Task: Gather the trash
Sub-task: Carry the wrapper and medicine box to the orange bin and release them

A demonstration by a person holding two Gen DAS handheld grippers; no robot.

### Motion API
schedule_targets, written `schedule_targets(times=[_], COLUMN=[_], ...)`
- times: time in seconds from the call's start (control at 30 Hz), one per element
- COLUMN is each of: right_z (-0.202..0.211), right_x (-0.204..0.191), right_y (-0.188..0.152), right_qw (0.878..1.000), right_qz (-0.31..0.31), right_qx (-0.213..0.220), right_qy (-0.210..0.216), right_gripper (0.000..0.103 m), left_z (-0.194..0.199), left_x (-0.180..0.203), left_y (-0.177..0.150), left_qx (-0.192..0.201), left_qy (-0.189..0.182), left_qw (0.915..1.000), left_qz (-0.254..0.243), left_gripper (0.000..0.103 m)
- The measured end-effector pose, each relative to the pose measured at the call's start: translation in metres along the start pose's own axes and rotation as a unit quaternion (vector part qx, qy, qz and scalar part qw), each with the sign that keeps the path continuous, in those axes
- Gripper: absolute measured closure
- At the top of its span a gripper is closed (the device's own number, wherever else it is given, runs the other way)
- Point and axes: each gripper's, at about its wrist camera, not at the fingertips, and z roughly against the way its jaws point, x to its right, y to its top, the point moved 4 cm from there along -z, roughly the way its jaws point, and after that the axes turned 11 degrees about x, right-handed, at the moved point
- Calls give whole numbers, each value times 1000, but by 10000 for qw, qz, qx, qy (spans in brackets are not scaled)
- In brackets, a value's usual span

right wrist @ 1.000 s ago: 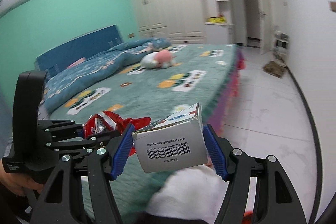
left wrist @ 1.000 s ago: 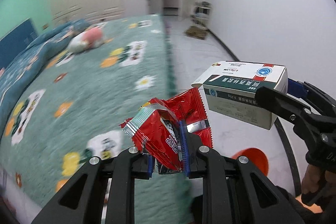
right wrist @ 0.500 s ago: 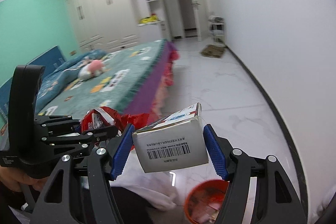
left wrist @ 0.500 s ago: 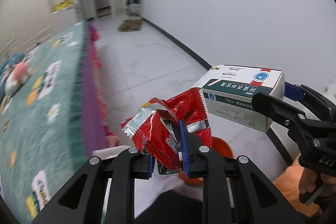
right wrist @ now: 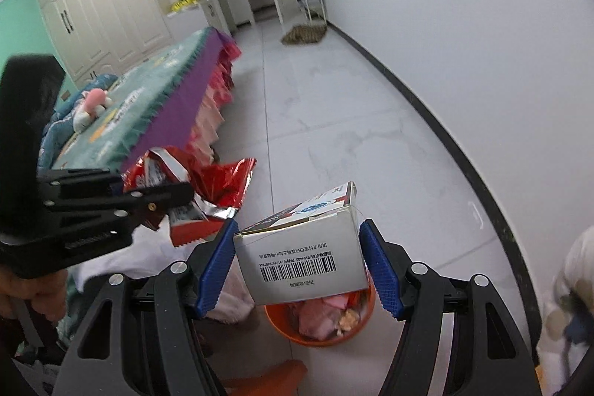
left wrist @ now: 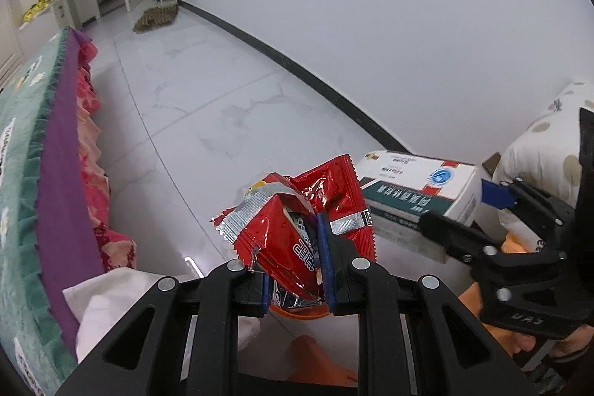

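My left gripper (left wrist: 297,262) is shut on a crumpled red snack wrapper (left wrist: 293,210), which also shows in the right wrist view (right wrist: 200,184). My right gripper (right wrist: 300,258) is shut on a white and green medicine box (right wrist: 302,260), seen from the side in the left wrist view (left wrist: 415,195). Both are held in the air above an orange trash bin (right wrist: 319,334) on the floor. The bin holds pink and tan scraps. Only a strip of its rim (left wrist: 297,312) shows under the left gripper.
The bed with a teal blanket and purple edge (right wrist: 178,99) runs along the left. White cloth (left wrist: 107,303) lies at its foot. A white wall with a black baseboard (right wrist: 427,106) runs on the right. A spotted cushion (left wrist: 545,151) sits at the far right.
Both grippers swung away from the bed toward the floor and wall, still holding the wrapper and box. The orange bin has come into view beneath them.
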Motion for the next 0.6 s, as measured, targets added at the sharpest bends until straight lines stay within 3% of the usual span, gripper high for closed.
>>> schedule_targets(times=[0.37,0.6], right_z=[-63,-62], right_x=[6,10], right_y=[-28,-27], right_qw=[9978,9983], right_qz=[-69,-152], right_qx=[-644,-540], right_qy=[-142,-173], right_gripper=[28,28], left_z=[-28,-37], left_x=[-3,-3], left_y=[-13,-16], left_qx=[-500,-597], left_qy=[54,24], left_qw=[9987,9982], left_qz=[20,33], left_gripper=[81,81])
